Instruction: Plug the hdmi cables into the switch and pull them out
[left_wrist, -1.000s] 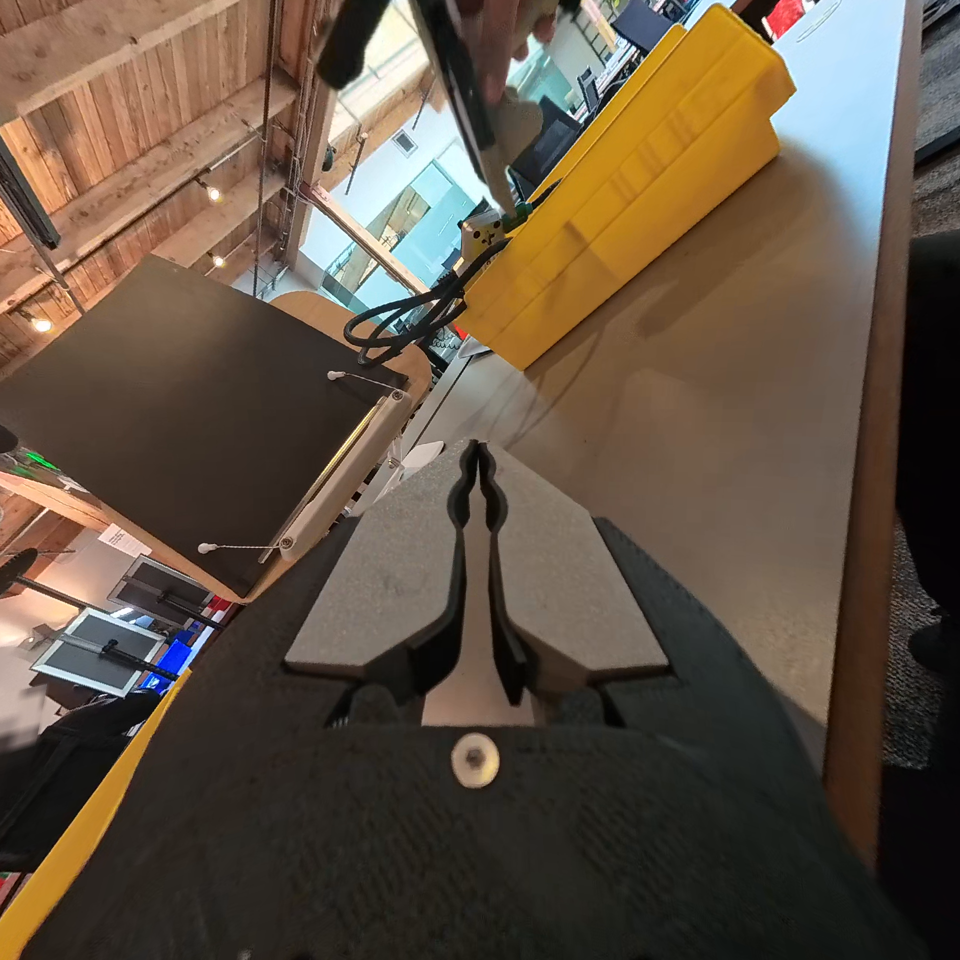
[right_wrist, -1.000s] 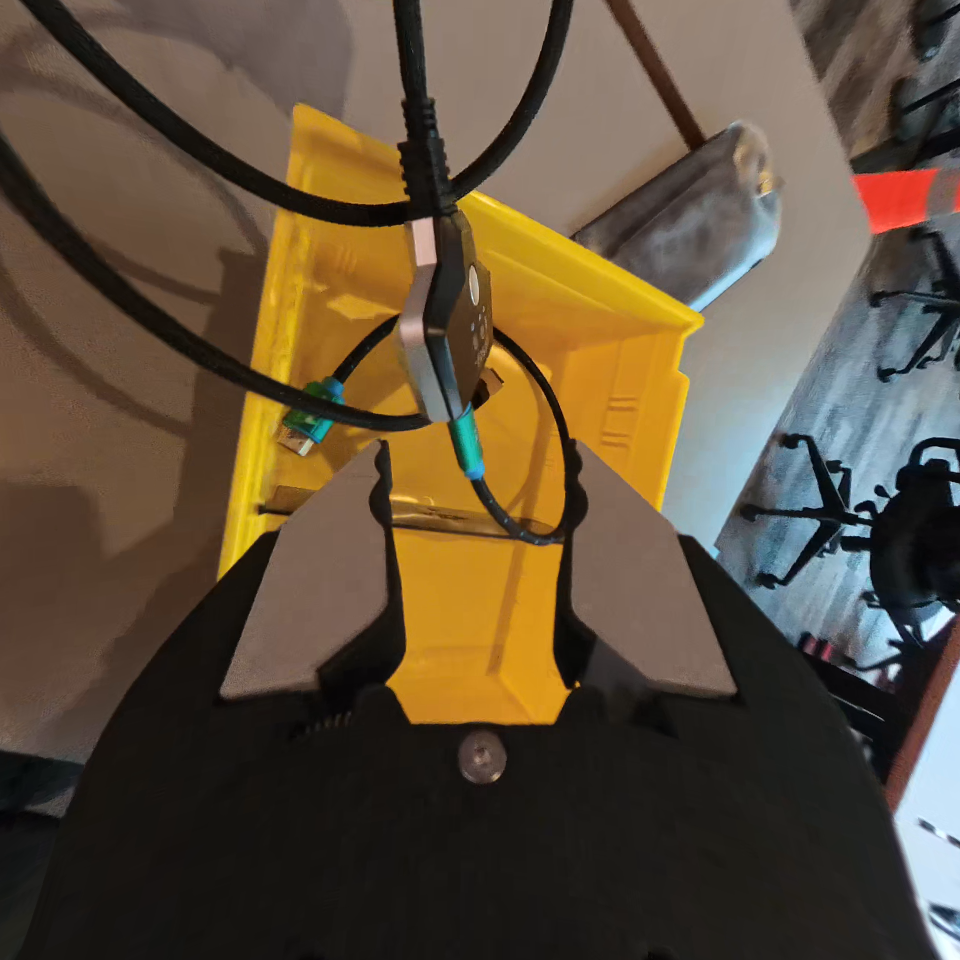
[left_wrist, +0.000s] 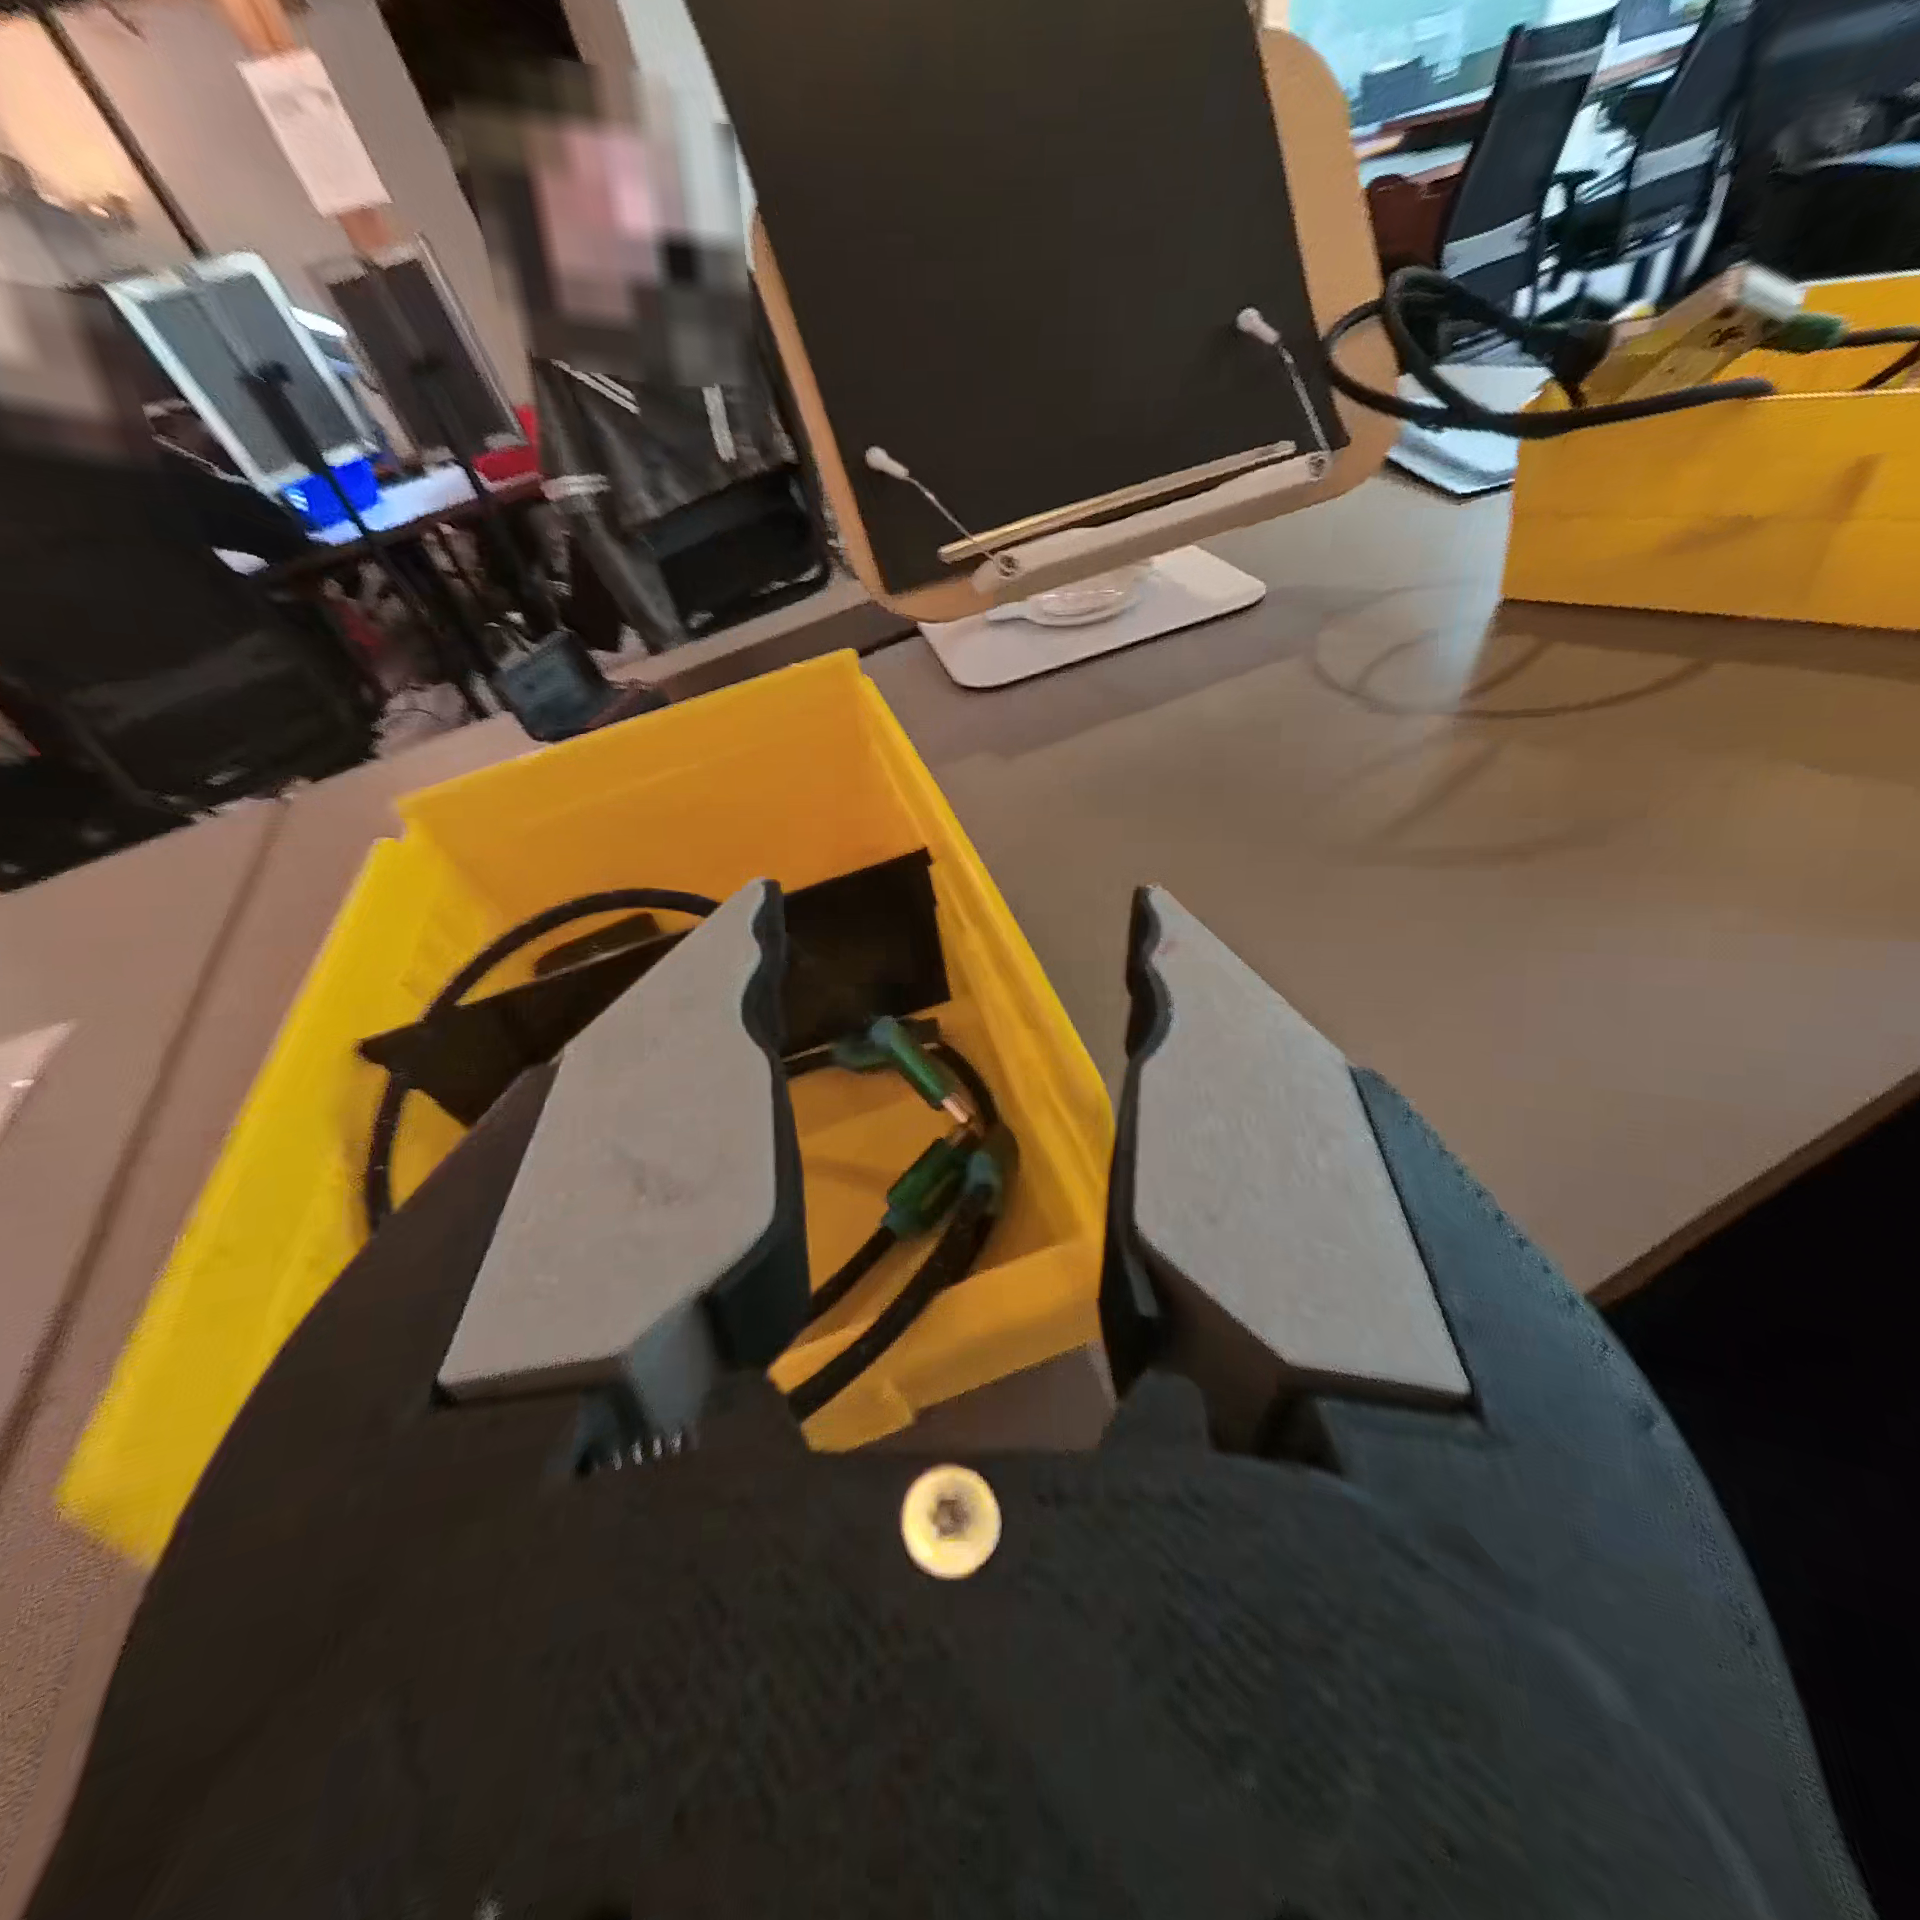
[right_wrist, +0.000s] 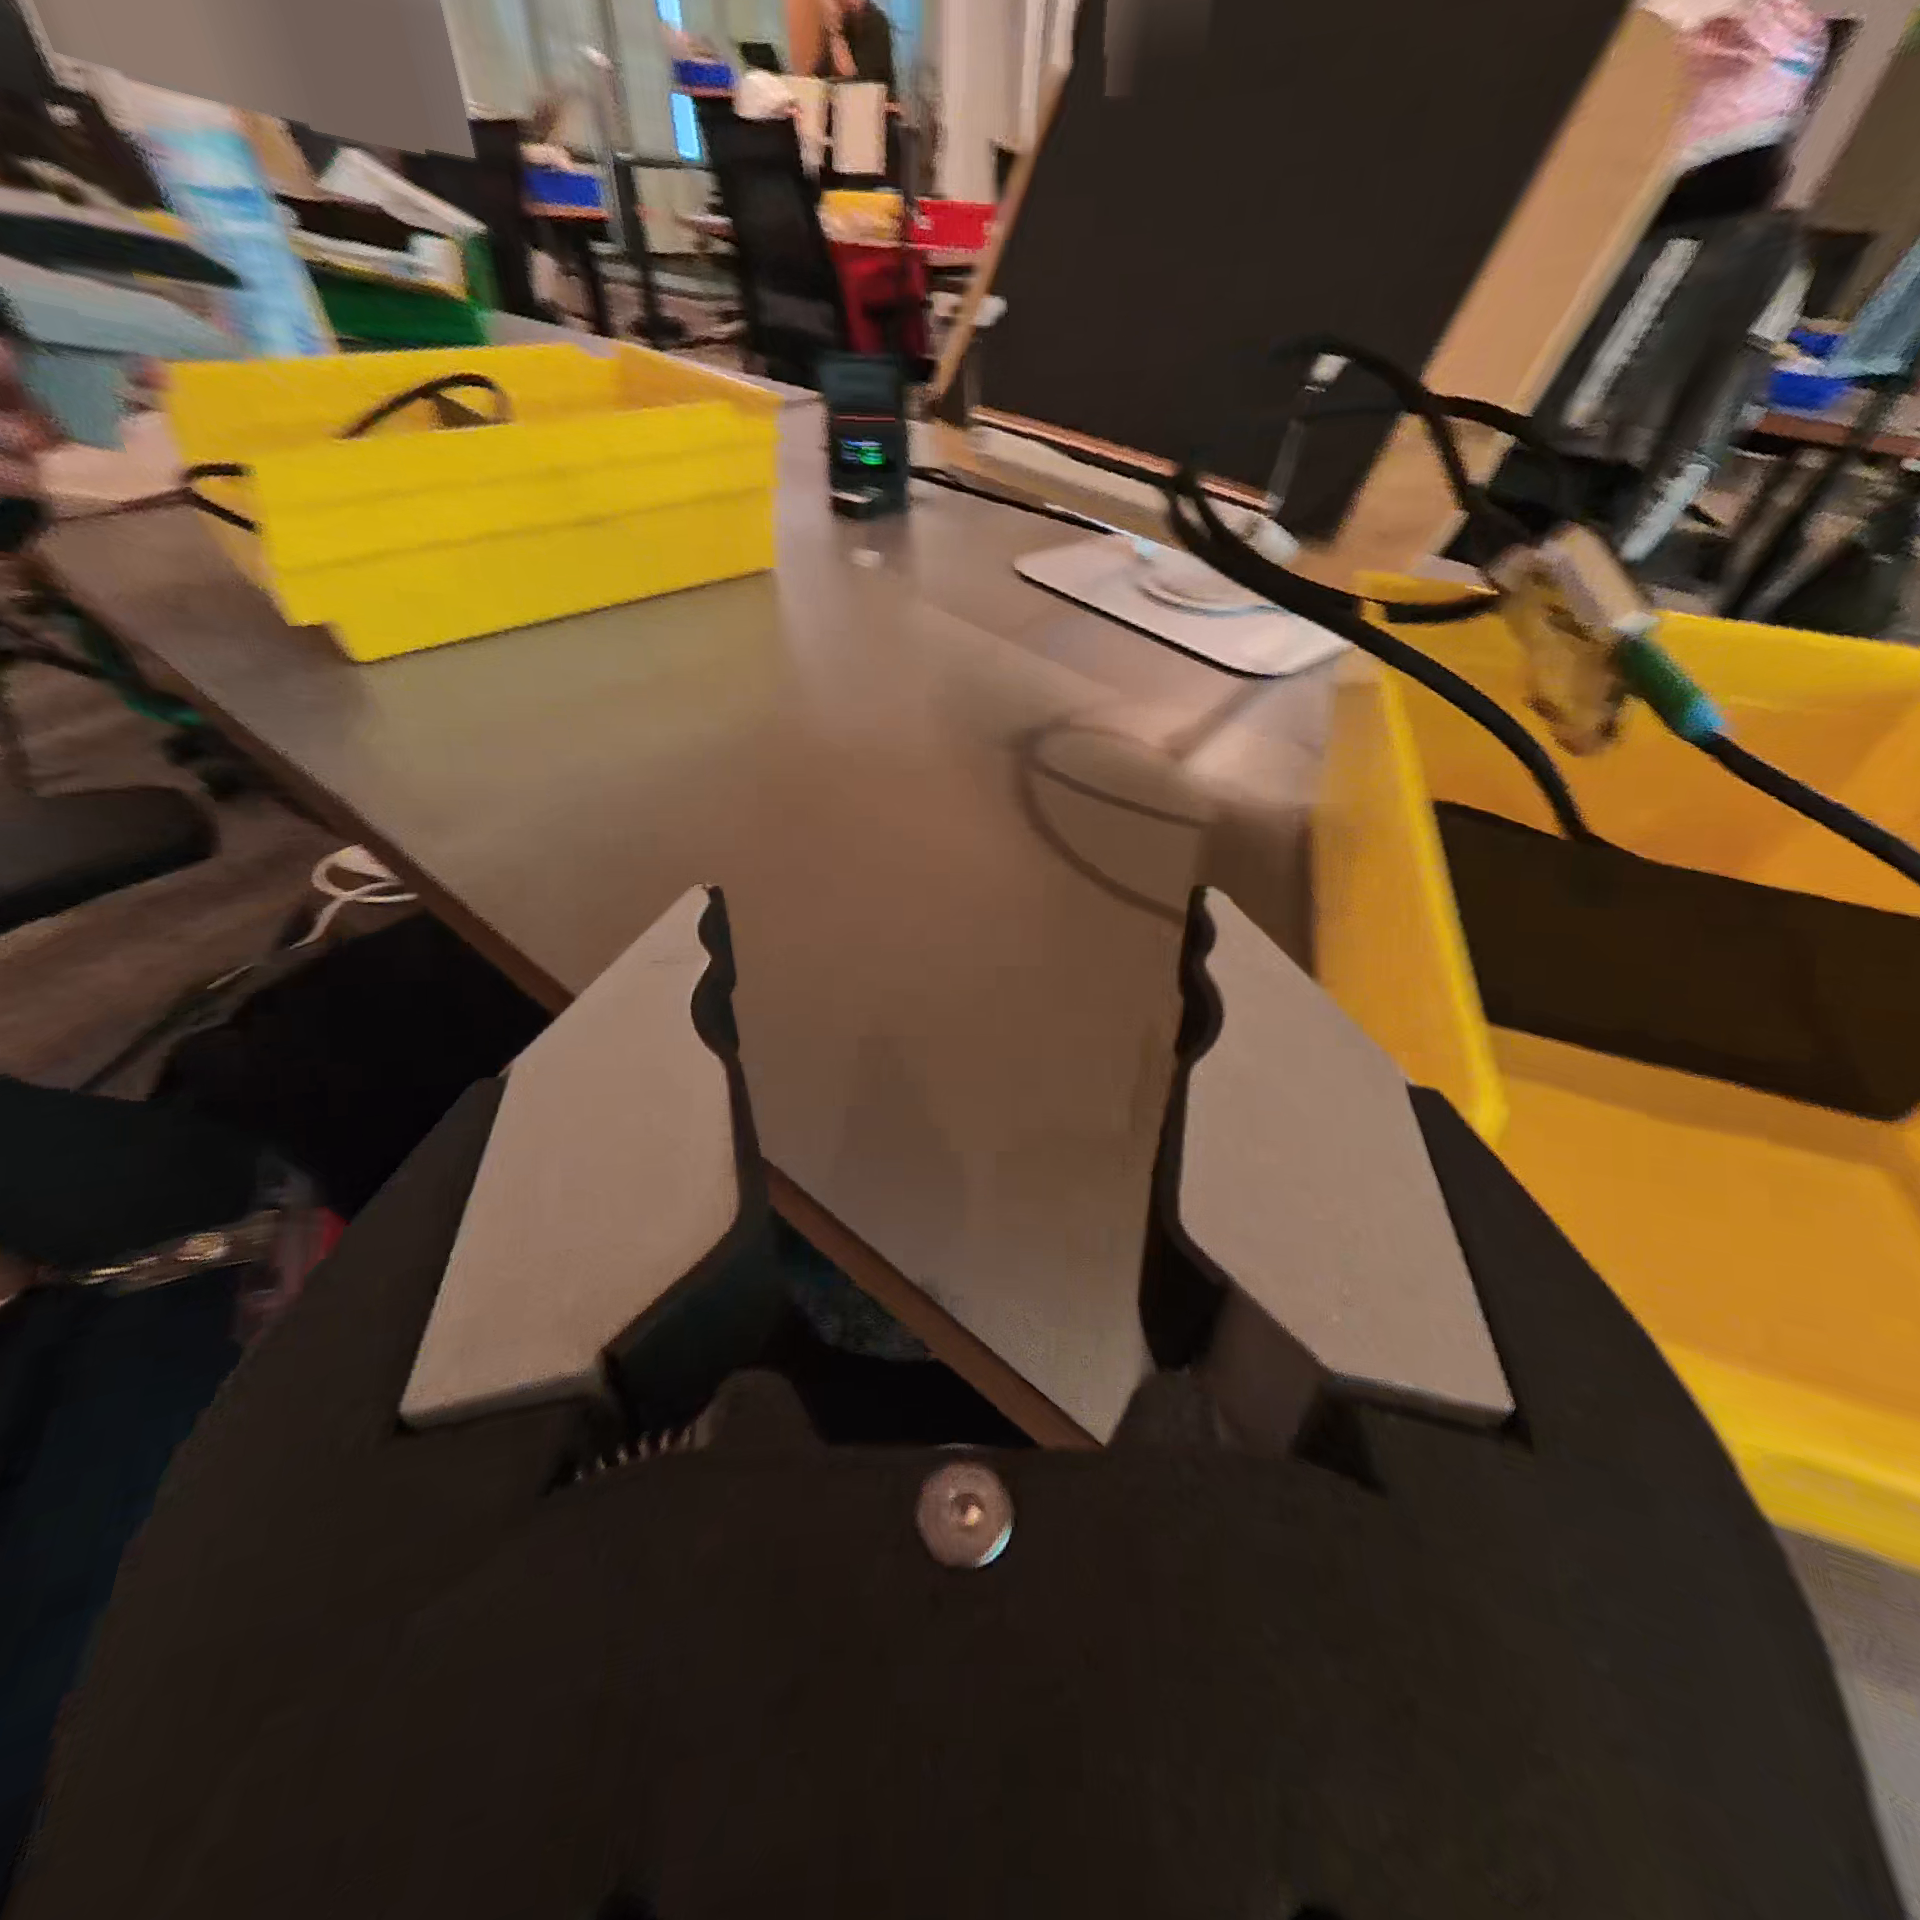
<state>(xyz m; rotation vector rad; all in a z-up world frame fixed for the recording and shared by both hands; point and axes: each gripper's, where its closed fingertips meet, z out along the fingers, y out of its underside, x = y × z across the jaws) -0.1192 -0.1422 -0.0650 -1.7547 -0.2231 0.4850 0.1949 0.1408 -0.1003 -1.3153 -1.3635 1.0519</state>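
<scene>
Office clutter in the back, chairs and screens all blurry, and up front a grey-brown surface (right_wrist: 831, 790) with yellow bins on it. Left tool (left_wrist: 951, 935) is spread wide with nothing in it, hanging over the near yellow bin (left_wrist: 727, 769). Inside that bin, around 6 o'clock of its middle, sit black cables with green HDMI plugs (left_wrist: 940, 1184), loose and unplugged as far as I can tell. Right tool (right_wrist: 956, 935) is also wide apart and empty, above the surface edge. Out at 2 o'clock in the right wrist view, the switch (right_wrist: 1569, 634) hangs over the rim of a second yellow bin (right_wrist: 1382, 935), one green-ended cable (right_wrist: 1662, 681) plugged in, black cables (right_wrist: 1351, 613) looping off at 10 o'clock. A dark stand-mounted board (left_wrist: 1018, 260) sits behind.
</scene>
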